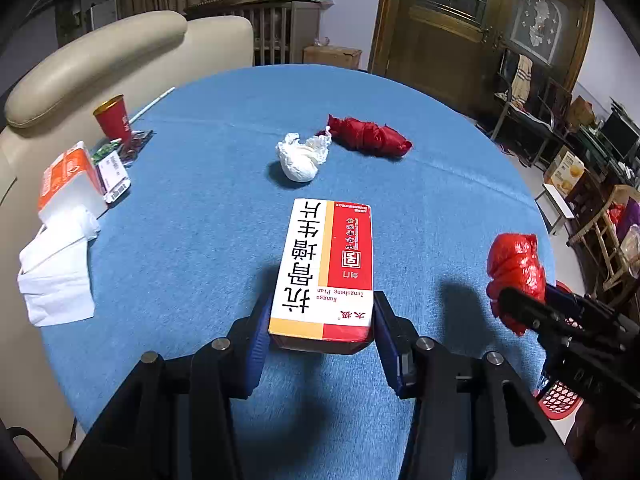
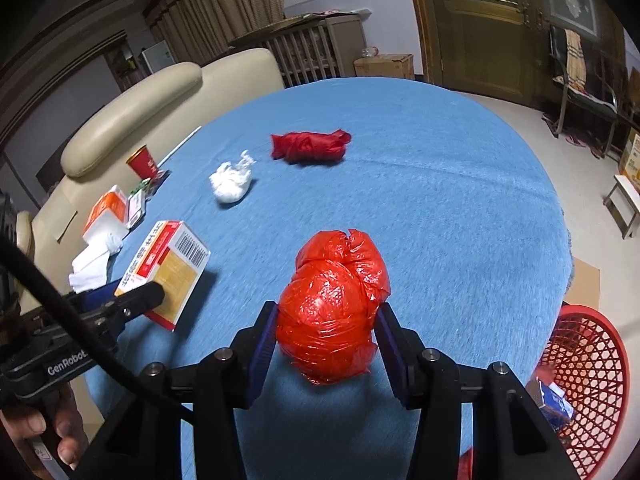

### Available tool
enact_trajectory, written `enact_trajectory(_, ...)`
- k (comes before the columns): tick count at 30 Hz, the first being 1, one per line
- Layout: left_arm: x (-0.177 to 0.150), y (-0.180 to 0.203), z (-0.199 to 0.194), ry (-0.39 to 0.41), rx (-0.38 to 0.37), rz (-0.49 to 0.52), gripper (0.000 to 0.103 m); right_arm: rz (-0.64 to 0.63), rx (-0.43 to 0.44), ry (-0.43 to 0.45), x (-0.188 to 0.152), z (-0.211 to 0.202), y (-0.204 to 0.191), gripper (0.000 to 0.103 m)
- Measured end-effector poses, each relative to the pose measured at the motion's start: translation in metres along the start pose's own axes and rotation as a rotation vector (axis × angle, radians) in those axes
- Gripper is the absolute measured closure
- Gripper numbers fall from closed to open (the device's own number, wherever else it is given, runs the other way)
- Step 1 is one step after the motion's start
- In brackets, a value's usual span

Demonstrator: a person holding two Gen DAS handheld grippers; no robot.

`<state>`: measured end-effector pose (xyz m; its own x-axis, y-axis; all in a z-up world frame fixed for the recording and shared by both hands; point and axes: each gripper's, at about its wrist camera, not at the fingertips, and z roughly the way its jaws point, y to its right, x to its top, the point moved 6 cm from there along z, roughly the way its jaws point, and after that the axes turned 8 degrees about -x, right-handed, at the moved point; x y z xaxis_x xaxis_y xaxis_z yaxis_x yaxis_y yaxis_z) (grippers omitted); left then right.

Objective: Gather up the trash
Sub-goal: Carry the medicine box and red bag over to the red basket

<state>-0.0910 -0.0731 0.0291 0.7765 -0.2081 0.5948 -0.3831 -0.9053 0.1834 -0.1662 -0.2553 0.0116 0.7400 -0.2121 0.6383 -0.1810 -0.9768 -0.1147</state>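
Observation:
My left gripper [image 1: 322, 320] is shut on a white and red medicine box [image 1: 324, 268] and holds it just above the blue table; the box also shows in the right wrist view [image 2: 168, 268]. My right gripper [image 2: 326, 332] is shut on a crumpled bright red plastic bag [image 2: 332, 308], also seen at the right of the left wrist view [image 1: 516, 272]. A white wad of tissue [image 1: 300, 156] and a dark red bundled bag [image 1: 368, 136] lie further back on the table. A red mesh basket [image 2: 588, 376] stands on the floor at the table's right edge.
At the table's left edge are a red paper cup [image 1: 114, 118], an orange and white tissue pack [image 1: 70, 182] with loose tissues [image 1: 56, 268], a small box and packets. A beige sofa [image 1: 96, 60] stands behind the table. Chairs and boxes stand on the right.

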Motion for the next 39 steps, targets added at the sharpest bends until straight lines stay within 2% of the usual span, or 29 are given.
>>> enact_trajectory(7,-0.001,0.006,-0.012,0.021,0.009,0.006,0.053,-0.040,-0.001,0.021,-0.007,-0.015,-0.013,0.051)
enact_trajectory(16,-0.002,0.019,-0.020,0.037,0.008,0.031,0.053,-0.034,-0.006,0.053,-0.010,-0.033,-0.008,0.051)
enact_trajectory(39,-0.004,0.052,-0.013,0.023,0.004,0.099,0.053,0.040,-0.037,0.085,-0.019,-0.056,0.034,0.051)
